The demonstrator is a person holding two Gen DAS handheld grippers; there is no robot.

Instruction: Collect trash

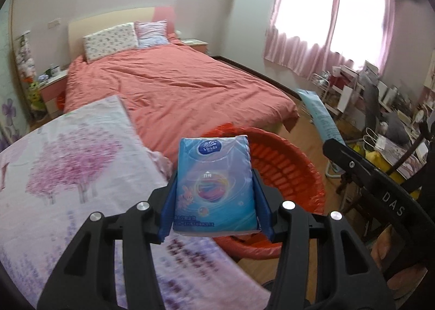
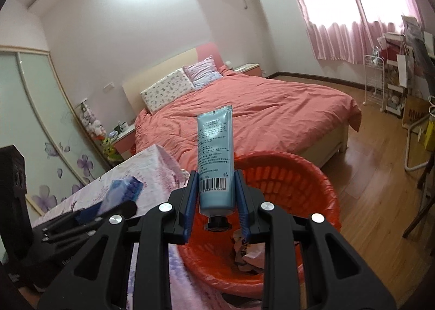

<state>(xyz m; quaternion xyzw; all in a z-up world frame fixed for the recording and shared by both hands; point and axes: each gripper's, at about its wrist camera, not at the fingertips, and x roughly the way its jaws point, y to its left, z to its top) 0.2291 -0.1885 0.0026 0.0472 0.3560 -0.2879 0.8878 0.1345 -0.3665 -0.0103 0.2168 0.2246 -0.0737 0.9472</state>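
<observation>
your left gripper (image 1: 214, 187) is closed on a blue tissue pack (image 1: 214, 185); both blue pads press its two sides, and the pack stands up between them with the logo at the far end. just behind and below the pack, a little to the right, you have the red trash basket (image 1: 293, 171) with its red bag liner. the table with the flower cloth (image 1: 68, 174) lies to the left of this gripper.

your right gripper (image 2: 216, 195) is narrowly closed on a light blue tube (image 2: 216, 152). the black cap points back toward you and the flat crimped end points away. this tube hangs over the near rim of the same basket (image 2: 299, 182), and some crumpled paper (image 2: 247, 253) lies inside, below the fingers. at the left of this gripper you see your other gripper with the tissue pack, over the table cloth.
</observation>
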